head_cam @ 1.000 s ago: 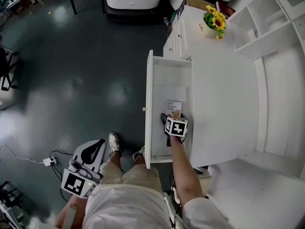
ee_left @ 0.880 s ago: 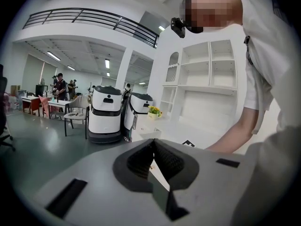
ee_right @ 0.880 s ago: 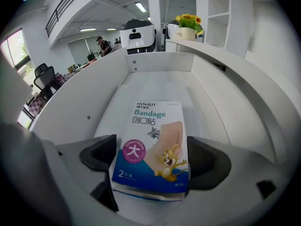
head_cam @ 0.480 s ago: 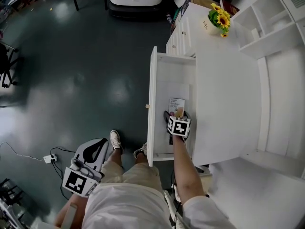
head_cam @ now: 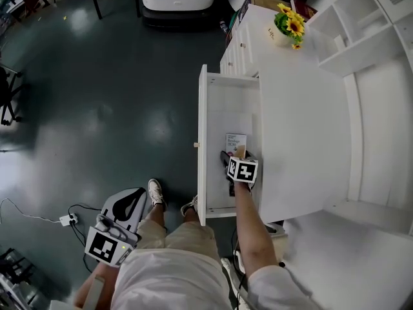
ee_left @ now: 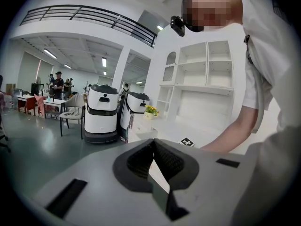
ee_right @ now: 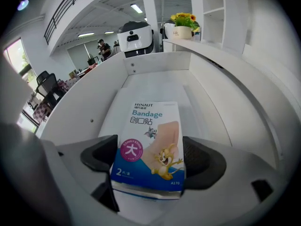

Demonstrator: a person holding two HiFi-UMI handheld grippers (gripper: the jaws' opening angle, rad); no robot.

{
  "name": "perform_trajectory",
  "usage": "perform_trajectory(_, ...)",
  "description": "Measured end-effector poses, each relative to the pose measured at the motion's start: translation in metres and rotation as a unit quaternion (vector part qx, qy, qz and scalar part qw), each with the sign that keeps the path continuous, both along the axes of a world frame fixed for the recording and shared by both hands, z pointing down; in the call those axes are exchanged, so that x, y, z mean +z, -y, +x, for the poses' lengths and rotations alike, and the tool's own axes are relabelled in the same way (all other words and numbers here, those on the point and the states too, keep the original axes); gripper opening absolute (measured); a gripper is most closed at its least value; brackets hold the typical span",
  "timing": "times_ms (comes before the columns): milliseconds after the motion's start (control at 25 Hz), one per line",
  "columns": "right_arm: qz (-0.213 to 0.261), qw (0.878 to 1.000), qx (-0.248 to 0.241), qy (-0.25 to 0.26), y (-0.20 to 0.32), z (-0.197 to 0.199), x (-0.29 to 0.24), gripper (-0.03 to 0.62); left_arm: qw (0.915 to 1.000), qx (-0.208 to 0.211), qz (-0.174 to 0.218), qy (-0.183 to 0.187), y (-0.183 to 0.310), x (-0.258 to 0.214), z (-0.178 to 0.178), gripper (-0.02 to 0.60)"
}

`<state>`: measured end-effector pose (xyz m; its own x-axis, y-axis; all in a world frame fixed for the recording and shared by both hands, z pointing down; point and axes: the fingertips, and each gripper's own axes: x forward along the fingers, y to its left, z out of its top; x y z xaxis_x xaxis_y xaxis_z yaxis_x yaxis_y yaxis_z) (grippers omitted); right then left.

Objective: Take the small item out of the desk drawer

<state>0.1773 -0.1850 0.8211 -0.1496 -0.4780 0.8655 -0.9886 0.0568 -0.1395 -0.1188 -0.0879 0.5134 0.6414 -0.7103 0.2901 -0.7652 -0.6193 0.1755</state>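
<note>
Down in the open drawer (head_cam: 202,128) of the white desk (head_cam: 303,121), the right gripper (ee_right: 150,160) had its two dark pads closed against the long sides of a small bandage box (ee_right: 149,142), one pad on each side, with the box's near end between them. From the right gripper view the box's printed face was plain to read, but its near edge ran under the gripper's grey body, and it was not possible to tell whether the box rested on the drawer floor or hung just clear of it. In the head view only the far half of the box showed; the gripper's marker cube covered the rest and hid the jaws altogether. The person's forearm (head_cam: 248,228) reached into the drawer from the lower edge, and the desk top overhung the drawer's right side, so that wall was out of sight. A pot of sunflowers (head_cam: 288,23) stood at the desk's far end. The left gripper (ee_left: 154,160) was held low beside the person's thigh, well apart from the desk; its ribbed pads met at the tips with nothing between them. Its body filled the lower half of its own view and cut off whatever lay below.
</note>
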Motion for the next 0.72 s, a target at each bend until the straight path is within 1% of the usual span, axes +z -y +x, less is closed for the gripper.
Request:
perform_trajectory(120, 0.008, 0.999, 0.034, 0.025, -0.001, 0.002, -0.011, 0.445, 1.0000, 0.002, 0.003, -0.001, 0.001, -0.002, 0.001, 0.014)
perform_trajectory(240, 0.023, 0.997, 0.052, 0.044, 0.000, 0.003, -0.021, 0.445, 1.0000, 0.006, 0.007, -0.004, 0.002, -0.004, 0.004, 0.014)
perform_trajectory(440, 0.053, 0.994, 0.065, 0.071, 0.003, 0.001, -0.046, 0.445, 0.9997, 0.018, 0.013, -0.009, 0.005, -0.008, 0.015, 0.014)
perform_trajectory(720, 0.096, 0.987, 0.076, 0.104, 0.005, -0.002, -0.090, 0.445, 0.9983, 0.041, 0.034, -0.022, 0.015, -0.026, 0.033, 0.014)
